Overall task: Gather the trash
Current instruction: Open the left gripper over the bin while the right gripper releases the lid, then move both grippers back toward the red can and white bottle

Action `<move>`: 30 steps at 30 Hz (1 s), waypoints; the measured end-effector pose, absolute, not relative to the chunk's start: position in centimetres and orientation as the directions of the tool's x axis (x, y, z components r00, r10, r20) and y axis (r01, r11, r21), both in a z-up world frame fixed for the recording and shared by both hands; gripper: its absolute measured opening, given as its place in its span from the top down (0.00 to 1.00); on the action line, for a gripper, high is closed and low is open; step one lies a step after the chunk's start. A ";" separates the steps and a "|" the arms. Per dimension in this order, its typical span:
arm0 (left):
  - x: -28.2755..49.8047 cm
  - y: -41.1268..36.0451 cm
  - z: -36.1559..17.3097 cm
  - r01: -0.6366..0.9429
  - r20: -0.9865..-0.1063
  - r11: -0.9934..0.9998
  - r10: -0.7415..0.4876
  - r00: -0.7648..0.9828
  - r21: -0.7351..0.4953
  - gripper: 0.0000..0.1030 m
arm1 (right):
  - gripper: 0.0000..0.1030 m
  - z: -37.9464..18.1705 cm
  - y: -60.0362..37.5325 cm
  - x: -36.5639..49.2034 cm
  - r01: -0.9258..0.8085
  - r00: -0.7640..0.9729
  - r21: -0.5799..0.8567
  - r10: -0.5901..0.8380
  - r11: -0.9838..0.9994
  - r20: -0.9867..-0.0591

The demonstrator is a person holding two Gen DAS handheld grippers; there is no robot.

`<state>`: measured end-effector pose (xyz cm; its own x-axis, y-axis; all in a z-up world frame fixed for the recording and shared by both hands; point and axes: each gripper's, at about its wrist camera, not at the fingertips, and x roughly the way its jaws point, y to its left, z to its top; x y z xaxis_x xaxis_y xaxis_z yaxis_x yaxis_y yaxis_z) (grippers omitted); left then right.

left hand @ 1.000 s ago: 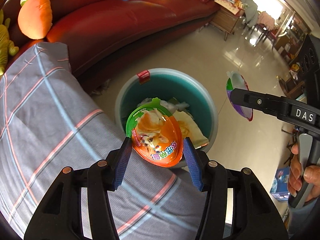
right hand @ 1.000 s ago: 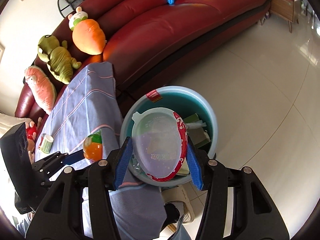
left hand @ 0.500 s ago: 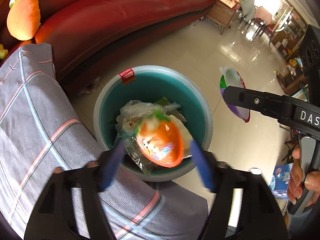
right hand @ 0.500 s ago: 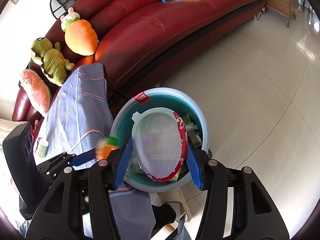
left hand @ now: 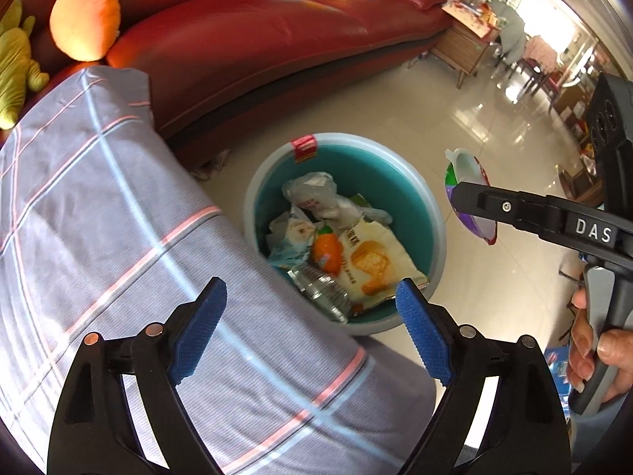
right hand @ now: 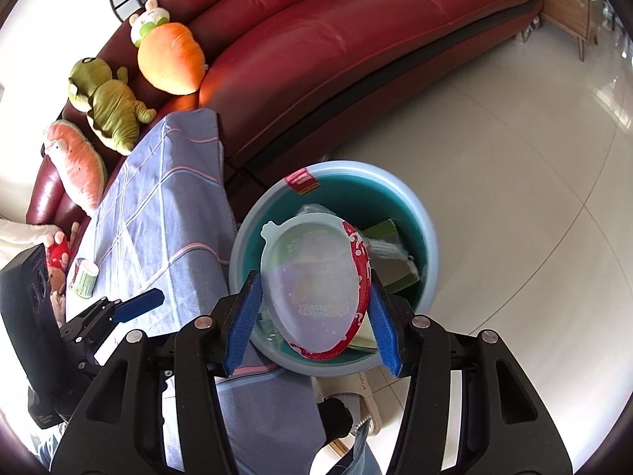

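left tongs (left hand: 310, 308): jaws opening, nothing between the pads, poised above the edge of the cloth (left hand: 118, 237) and the near rim of the bin (left hand: 431, 213). the orange egg pack (left hand: 326, 253) lies inside the bin on top of other trash (a yellow bag (left hand: 372, 261), a crushed bottle (left hand: 324, 291), crumpled plastic (left hand: 312, 194)). right tongs (right hand: 312, 308): clamped on the sides of a second egg pack (right hand: 316, 285), clear face toward the camera, red rim at its right, held over the bin. the bin stands on the floor (right hand: 514, 158) beside a red sofa (right hand: 336, 51).
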<state>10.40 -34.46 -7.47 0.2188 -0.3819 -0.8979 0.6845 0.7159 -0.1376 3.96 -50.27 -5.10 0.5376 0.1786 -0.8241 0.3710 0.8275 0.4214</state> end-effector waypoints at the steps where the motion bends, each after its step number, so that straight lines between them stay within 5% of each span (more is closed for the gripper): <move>1: 10.5 -34.0 -7.4 0.680 -0.897 0.720 -0.384 0.221 -0.140 0.14 | 0.51 -5.0 -49.9 4.2 0.364 0.535 0.419 0.181 0.832 -0.825; 6: 10.9 -32.3 -6.9 0.659 -0.891 0.738 -0.387 0.239 -0.144 0.13 | 0.50 -5.0 -48.4 5.2 0.343 0.517 0.403 0.187 0.849 -0.835; 9: 11.1 -31.4 -6.7 0.644 -0.889 0.749 -0.390 0.241 -0.154 0.13 | 0.31 -5.0 -47.6 5.6 0.342 0.507 0.390 0.181 0.855 -0.842; 18: 11.7 -28.5 -6.5 0.615 -0.883 0.768 -0.401 0.245 -0.178 0.12 | 0.21 -4.5 -46.0 6.0 0.361 0.469 0.342 0.148 0.867 -0.871; 30: 12.5 -22.5 -5.4 0.553 -0.861 0.807 -0.418 0.288 -0.207 0.06 | 0.20 -2.9 -40.8 7.6 0.317 0.441 0.285 0.125 0.905 -0.889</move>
<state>12.55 -22.55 -5.37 0.2882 -0.4182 -0.8614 0.5534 0.8069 -0.2066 7.61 -40.78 -2.87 0.4408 0.1252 -0.8888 0.3173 0.9045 0.2848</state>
